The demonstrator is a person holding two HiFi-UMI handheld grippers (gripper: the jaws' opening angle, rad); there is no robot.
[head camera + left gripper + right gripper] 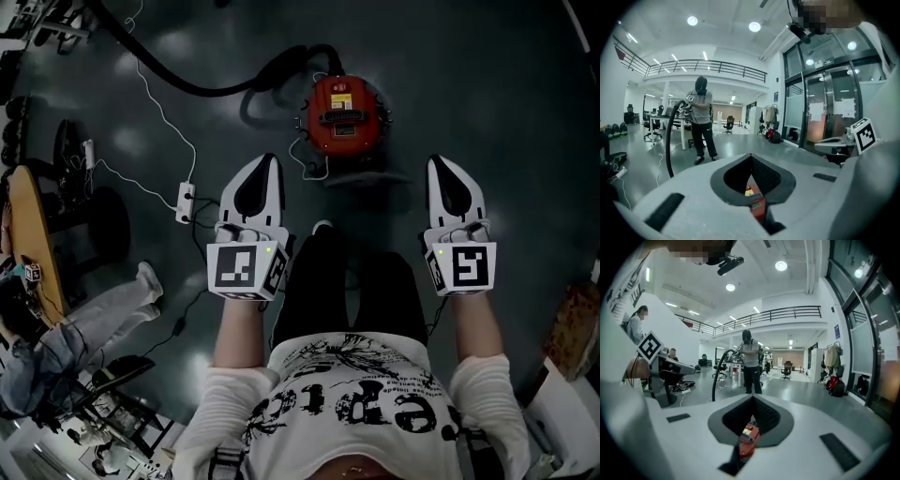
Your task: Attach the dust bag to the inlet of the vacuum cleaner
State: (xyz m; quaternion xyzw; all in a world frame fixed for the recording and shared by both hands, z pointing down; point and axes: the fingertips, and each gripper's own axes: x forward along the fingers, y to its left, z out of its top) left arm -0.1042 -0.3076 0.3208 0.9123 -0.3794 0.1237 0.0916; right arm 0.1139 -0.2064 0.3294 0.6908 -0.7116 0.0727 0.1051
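The red vacuum cleaner [342, 114] stands on the dark floor ahead of my feet, with its black hose [202, 86] curving away to the upper left. Both grippers are raised side by side well above it, pointing forward. My left gripper [267, 161] is shut with nothing in it; the vacuum cleaner [757, 204] shows through the gap under its jaws. My right gripper [438, 161] is shut too and holds nothing, and the vacuum cleaner [748, 439] shows beneath it. No dust bag appears in any view.
A white power strip [185, 202] and its thin cable [155, 103] lie on the floor to the left. Further left stand a wooden table [33, 234] and clutter. Another person [701, 119] stands ahead holding the hose. Glass doors [829, 110] line the right side.
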